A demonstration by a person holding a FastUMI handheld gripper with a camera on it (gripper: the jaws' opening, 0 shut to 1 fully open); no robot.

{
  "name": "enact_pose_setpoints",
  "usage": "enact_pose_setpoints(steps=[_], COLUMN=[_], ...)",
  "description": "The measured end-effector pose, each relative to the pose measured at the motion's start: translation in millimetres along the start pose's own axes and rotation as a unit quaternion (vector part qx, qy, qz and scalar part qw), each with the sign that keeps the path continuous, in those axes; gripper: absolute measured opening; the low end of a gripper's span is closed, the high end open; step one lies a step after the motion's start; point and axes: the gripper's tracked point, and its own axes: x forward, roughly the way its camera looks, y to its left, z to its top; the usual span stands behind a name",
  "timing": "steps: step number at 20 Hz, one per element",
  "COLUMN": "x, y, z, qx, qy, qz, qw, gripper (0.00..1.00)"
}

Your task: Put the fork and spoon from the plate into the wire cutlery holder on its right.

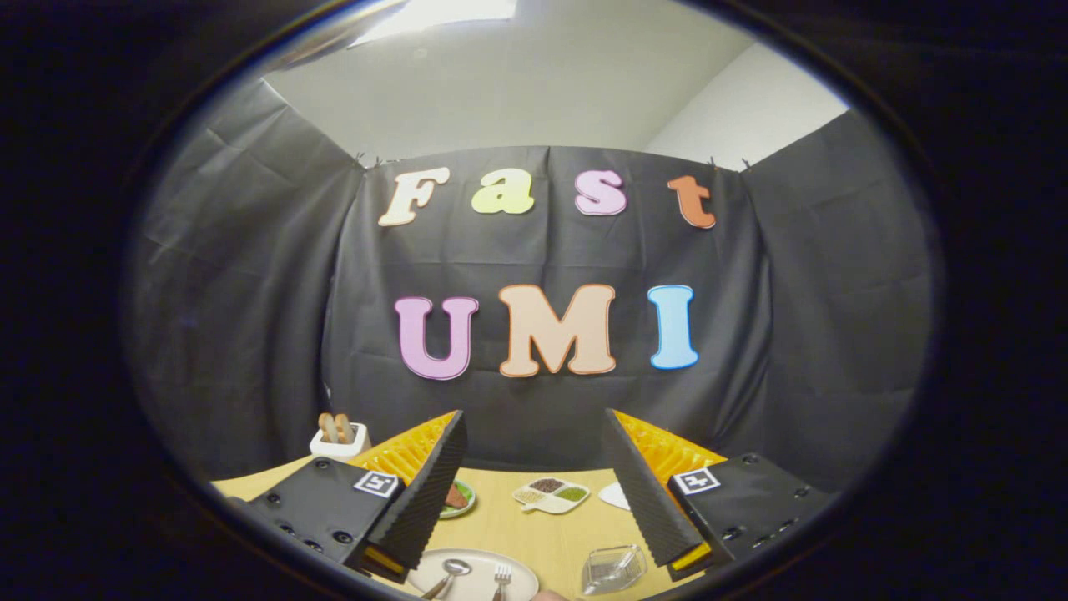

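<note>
A white plate (517, 568) lies on the wooden table low between my fingers, nearer the left one. On it rest a spoon (450, 573) and a fork (501, 578), side by side with their heads pointing away from me. To the plate's right, just inside my right finger, stands the wire cutlery holder (614, 568); nothing sticks up out of it. My gripper (534, 492) hovers above the table, open wide, with nothing between its fingers.
Beyond the plate a white divided dish (551, 494) holds small heaps of grains. A green plate (458, 499) with something brown peeks from behind my left finger. A white box (340, 438) with rolls stands at the far left. Part of a white dish (616, 496) shows by the right finger.
</note>
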Motion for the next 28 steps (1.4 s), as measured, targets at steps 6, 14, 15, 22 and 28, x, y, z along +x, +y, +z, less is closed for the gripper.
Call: enact_pose_setpoints(steps=[6,14,15,22,28], x=[3.8,10.8,12.3,19.9,16.6], y=[2.5,7.7,8.3,15.0,19.8], z=[-2.5,-21.5,-27.1,-89.8,-156.1], qx=[-0.004,-0.013,-0.015,-0.011,-0.026], qy=[0.002,0.031,0.041,0.140,0.237], qz=[0.007,0.022,0.025,0.047,0.063], qw=[1.000,0.999,0.999,0.989,0.969], gripper=[1.00,1.00,1.00,1.00,1.00])
